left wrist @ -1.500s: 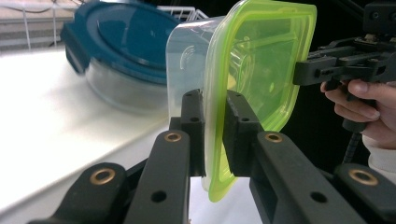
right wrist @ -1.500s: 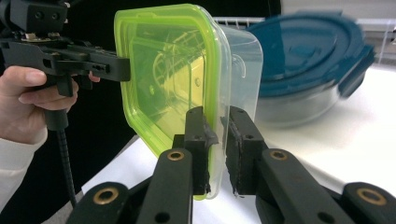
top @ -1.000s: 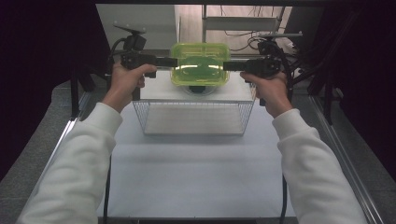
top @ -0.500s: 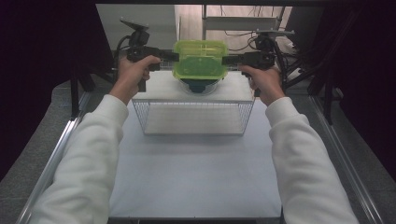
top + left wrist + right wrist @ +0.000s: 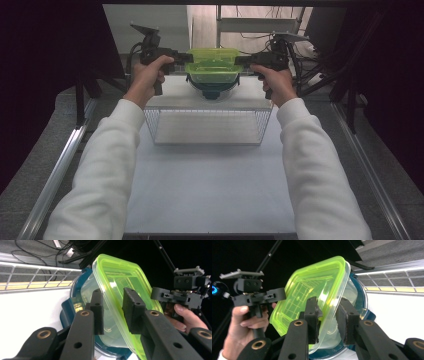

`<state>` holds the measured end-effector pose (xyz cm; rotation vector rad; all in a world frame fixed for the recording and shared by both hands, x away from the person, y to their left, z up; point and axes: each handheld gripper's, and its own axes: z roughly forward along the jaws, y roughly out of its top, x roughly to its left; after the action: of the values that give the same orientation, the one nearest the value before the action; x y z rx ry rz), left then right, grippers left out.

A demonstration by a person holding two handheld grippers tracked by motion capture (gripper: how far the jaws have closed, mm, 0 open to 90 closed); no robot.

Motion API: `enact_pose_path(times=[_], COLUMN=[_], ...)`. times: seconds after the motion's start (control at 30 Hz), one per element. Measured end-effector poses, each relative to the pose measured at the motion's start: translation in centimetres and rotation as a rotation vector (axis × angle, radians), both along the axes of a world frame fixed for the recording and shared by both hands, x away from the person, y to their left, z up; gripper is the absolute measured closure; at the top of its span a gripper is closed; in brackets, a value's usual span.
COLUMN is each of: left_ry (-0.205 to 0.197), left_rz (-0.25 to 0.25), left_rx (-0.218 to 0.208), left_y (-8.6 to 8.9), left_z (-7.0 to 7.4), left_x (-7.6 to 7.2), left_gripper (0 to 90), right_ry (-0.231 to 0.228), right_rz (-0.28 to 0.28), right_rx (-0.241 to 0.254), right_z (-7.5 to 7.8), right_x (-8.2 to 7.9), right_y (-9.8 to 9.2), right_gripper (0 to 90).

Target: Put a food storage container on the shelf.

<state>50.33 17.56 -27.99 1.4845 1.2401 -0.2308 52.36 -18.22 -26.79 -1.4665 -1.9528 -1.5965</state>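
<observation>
A clear container with a yellow-green lid [image 5: 212,62] sits tilted on a dark teal bowl [image 5: 213,91] beyond the wire basket. My left gripper [image 5: 189,56] straddles the lid's left rim. In the left gripper view its jaws [image 5: 113,305] have just been opening, with the lid's rim [image 5: 117,277] between them and a thin gap at one pad [image 5: 98,311]. My right gripper [image 5: 239,61] holds the opposite rim. Its jaws [image 5: 328,315] have also just been easing apart, though both pads still touch the container [image 5: 312,287].
An empty wire basket [image 5: 207,127] stands on the white table [image 5: 210,190] between the person and the bowl. Metal rails run along both table sides. Dark frame posts and cables crowd the back right. White sleeves reach in from below.
Both hands carried the container a little farther from the person and lower, onto the teal bowl. The jaws look slightly wider on the rim.
</observation>
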Motion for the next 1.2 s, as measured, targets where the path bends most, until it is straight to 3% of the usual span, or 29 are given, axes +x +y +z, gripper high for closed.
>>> enact_pose_path(times=[0.13,0.23,0.27,0.3,0.37,0.47,0.53,0.63,0.83,0.97,1.17,1.2], left_ry=[-0.008,-0.047,-0.047,-0.060,-0.082,-0.115,-0.135,-0.165,-0.210,-0.243,-0.271,-0.292], left_rz=[-0.003,0.025,0.025,0.058,0.086,0.087,0.068,0.037,0.002,-0.024,-0.002,-0.012], left_rx=[-0.007,0.032,0.032,0.049,0.049,0.052,0.055,0.094,0.093,0.121,0.138,0.129], left_y=[0.0,-0.3,-0.3,-0.5,-0.5,-0.2,0.0,0.1,0.9,1.2,2.0,2.3], left_z=[-0.2,-0.1,-0.1,0.0,0.2,0.6,1.0,1.4,1.9,1.6,0.8,0.4], left_x=[0.3,0.1,0.1,0.1,-0.1,-0.5,-1.1,-2.4,-4.9,-6.6,-8.8,-10.0], left_gripper=[70.3,66.5,60.5,48.4,35.3,28.4,27.1,22.9,21.9,22.0,23.3,23.3], right_ry=[0.010,-0.006,-0.006,-0.016,-0.039,-0.084,-0.099,-0.168,-0.242,-0.284,-0.320,-0.341], right_rz=[-0.005,-0.005,-0.005,-0.032,-0.051,-0.067,-0.060,-0.035,0.015,0.045,0.059,0.069], right_rx=[0.019,0.027,0.027,0.052,0.057,0.070,0.070,0.025,-0.047,-0.110,-0.140,-0.135], right_z=[-0.2,-0.5,-0.5,-0.6,-0.4,0.2,0.4,1.2,1.7,1.3,0.5,0.2], right_x=[0.3,0.2,0.2,0.1,-0.1,-0.7,-0.9,-2.4,-4.5,-5.5,-6.9,-7.8], right_y=[-0.1,0.3,0.3,0.4,0.4,-0.1,-0.3,-1.2,-2.3,-2.9,-3.6,-3.7], right_gripper=[68.3,52.3,52.3,42.5,37.4,32.8,32.7,32.4,31.2,29.3,27.6,26.6])
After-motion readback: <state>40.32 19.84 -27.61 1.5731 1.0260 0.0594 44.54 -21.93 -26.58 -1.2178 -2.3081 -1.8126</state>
